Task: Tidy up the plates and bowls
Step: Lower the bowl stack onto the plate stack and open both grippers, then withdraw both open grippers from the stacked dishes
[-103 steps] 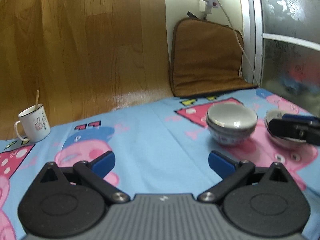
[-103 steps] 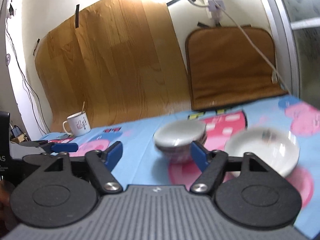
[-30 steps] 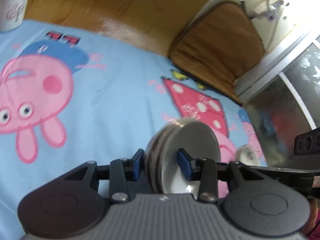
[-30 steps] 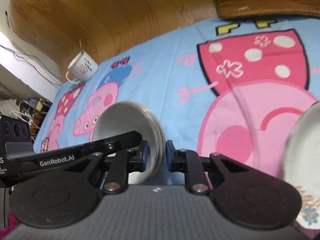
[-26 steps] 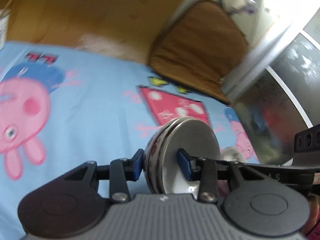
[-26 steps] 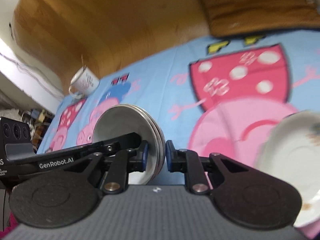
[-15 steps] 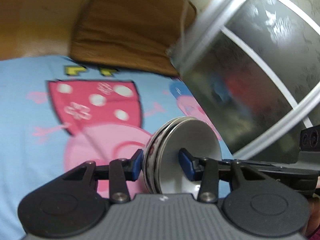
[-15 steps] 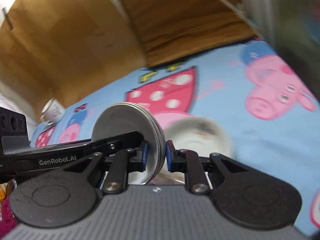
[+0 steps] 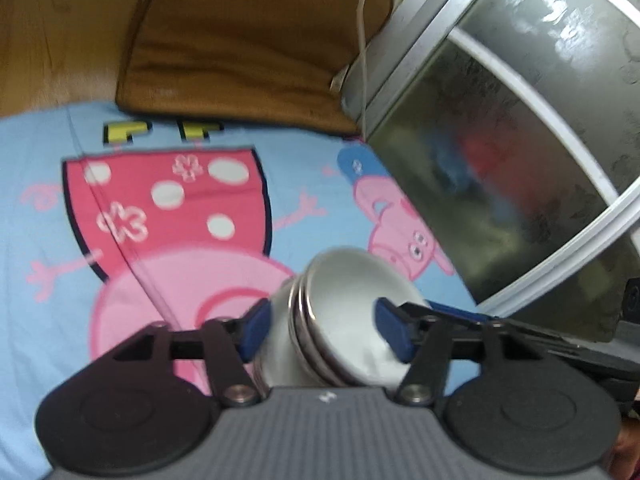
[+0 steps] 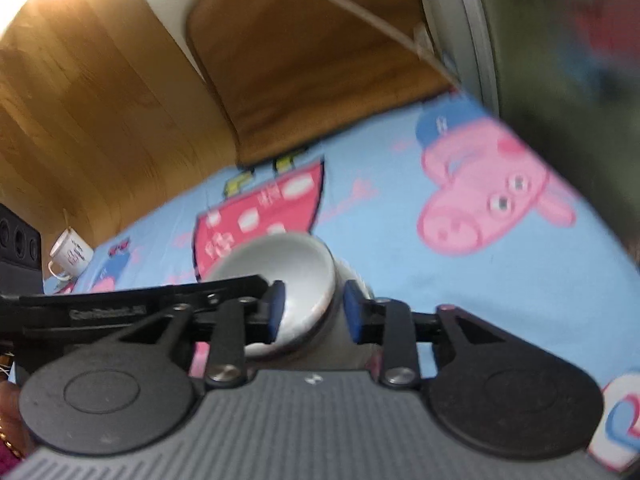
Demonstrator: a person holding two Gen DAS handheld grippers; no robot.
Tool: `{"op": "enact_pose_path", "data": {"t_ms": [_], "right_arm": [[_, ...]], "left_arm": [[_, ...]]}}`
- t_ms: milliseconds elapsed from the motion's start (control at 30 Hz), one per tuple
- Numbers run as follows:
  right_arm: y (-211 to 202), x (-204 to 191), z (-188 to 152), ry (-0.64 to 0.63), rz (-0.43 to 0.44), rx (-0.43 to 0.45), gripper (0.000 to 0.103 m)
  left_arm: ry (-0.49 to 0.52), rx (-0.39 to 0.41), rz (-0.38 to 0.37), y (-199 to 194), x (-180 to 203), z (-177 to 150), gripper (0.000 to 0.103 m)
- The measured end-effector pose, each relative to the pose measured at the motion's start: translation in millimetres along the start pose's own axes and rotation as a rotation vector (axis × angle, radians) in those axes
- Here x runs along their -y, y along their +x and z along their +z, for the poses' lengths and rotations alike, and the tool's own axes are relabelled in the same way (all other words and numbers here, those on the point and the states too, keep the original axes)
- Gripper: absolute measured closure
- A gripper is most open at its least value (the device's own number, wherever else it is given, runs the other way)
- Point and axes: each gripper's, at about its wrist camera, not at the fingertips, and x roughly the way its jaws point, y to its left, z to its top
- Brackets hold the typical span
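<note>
A stack of white bowls (image 9: 348, 320) sits low over the pink print of the blue cartoon cloth (image 9: 48, 152), near the glass door. My left gripper (image 9: 325, 332) straddles the stack's rim; its jaws are opening and both blue pads stand clear of the rim. In the right wrist view the same bowls (image 10: 288, 276) lie between the pads of my right gripper (image 10: 315, 314). Its jaws are opening too, one pad inside the bowl and one outside, with small gaps. What the stack rests on is hidden.
A frosted glass door with a metal frame (image 9: 520, 128) rises close on the right. A brown cushion (image 9: 240, 40) leans on the wall behind, beside a wooden panel (image 10: 80, 100). A white mug (image 10: 70, 256) stands far left on the cloth.
Both grippers carried the bowl stack to the right, towards the glass door, while shut on its rim. Now both pairs of jaws have spread and the pads are off the rim.
</note>
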Motion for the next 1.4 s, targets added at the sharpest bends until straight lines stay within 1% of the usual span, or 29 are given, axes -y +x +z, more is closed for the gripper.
{"op": "enact_pose_path", "data": {"t_ms": [33, 133, 167, 233, 333, 367, 400, 433, 500, 567, 633, 700, 733, 800, 867, 933, 967, 1033, 1167, 1267, 1400], "right_arm": [[-1.3, 0.3, 1.3, -0.009, 0.002, 0.017, 0.065], [-11.9, -0.2, -3.2, -0.023, 0.005, 0.076, 0.065], [-16.9, -1.8, -7.5, -0.030, 0.007, 0.100, 0.065], [-27.2, -5.0, -17.3, -0.061, 0.014, 0.155, 0.065], [-42.3, -8.5, -40.5, -0.082, 0.011, 0.243, 0.064], [-46.1, -7.8, -50.3, -0.068, 0.016, 0.266, 0.063], [-48.3, -6.5, -59.9, -0.044, 0.024, 0.280, 0.062], [-48.4, -6.2, -67.2, -0.021, 0.029, 0.287, 0.062], [-46.9, -7.5, -87.7, 0.027, 0.023, 0.303, 0.062], [-45.8, -15.3, -106.4, 0.050, -0.006, 0.326, 0.060], [-43.8, -22.2, -124.0, 0.072, -0.040, 0.347, 0.052], [-42.1, -30.4, -137.2, 0.089, -0.064, 0.352, 0.047], [-40.4, -35.1, -142.8, 0.093, -0.073, 0.349, 0.043], [-37.9, -43.3, -152.7, 0.102, -0.085, 0.340, 0.039], [-36.0, -48.0, -158.5, 0.123, -0.096, 0.346, 0.035], [-36.8, -53.5, -163.7, 0.138, -0.111, 0.371, 0.024], [-37.5, -55.9, -165.3, 0.139, -0.120, 0.387, 0.023], [-40.5, -61.9, -170.1, 0.139, -0.139, 0.422, 0.016], [-43.4, -66.8, -176.6, 0.159, -0.141, 0.457, 0.011], [-41.5, -67.6, -177.9, 0.171, -0.133, 0.442, 0.010], [-38.5, -66.9, -178.6, 0.188, -0.125, 0.417, 0.010]], "left_arm": [[0.013, 0.024, 0.007, -7.1, 0.7, 0.7, 0.030], [0.076, 0.083, 0.052, -26.0, 5.6, -3.9, 0.028], [0.093, 0.094, 0.063, -30.7, 6.5, -6.8, 0.028], [0.130, 0.113, 0.091, -38.5, 8.1, -14.5, 0.024], [0.192, 0.139, 0.162, -49.6, 7.5, -31.8, 0.021], [0.203, 0.144, 0.179, -52.2, 6.4, -36.7, 0.020], [0.209, 0.150, 0.193, -55.6, 4.8, -42.1, 0.016], [0.211, 0.154, 0.206, -58.7, 2.2, -46.9, 0.012], [0.214, 0.166, 0.234, -65.0, -3.0, -56.6, 0.010], [0.233, 0.179, 0.271, -70.4, -7.1, -66.3, 0.007], [0.250, 0.192, 0.306, -74.5, -10.7, -75.8, 0.003], [0.256, 0.192, 0.332, -76.7, -14.1, -84.9, 0.000], [0.256, 0.186, 0.342, -77.5, -16.6, -89.0, 0.000], [0.250, 0.169, 0.354, -79.7, -21.3, -96.9, 0.000], [0.242, 0.155, 0.369, -81.6, -26.3, -103.1, 0.000], [0.237, 0.147, 0.385, -83.4, -30.9, -107.2, 0.000], [0.236, 0.143, 0.394, -84.6, -33.2, -109.6, 0.000], [0.234, 0.139, 0.407, -86.7, -37.5, -112.4, 0.000], [0.231, 0.142, 0.425, -91.0, -42.1, -115.9, 0.000], [0.236, 0.133, 0.443, -90.0, -44.3, -117.7, 0.000], [0.217, 0.122, 0.438, -88.1, -48.9, -119.2, 0.000]]}}
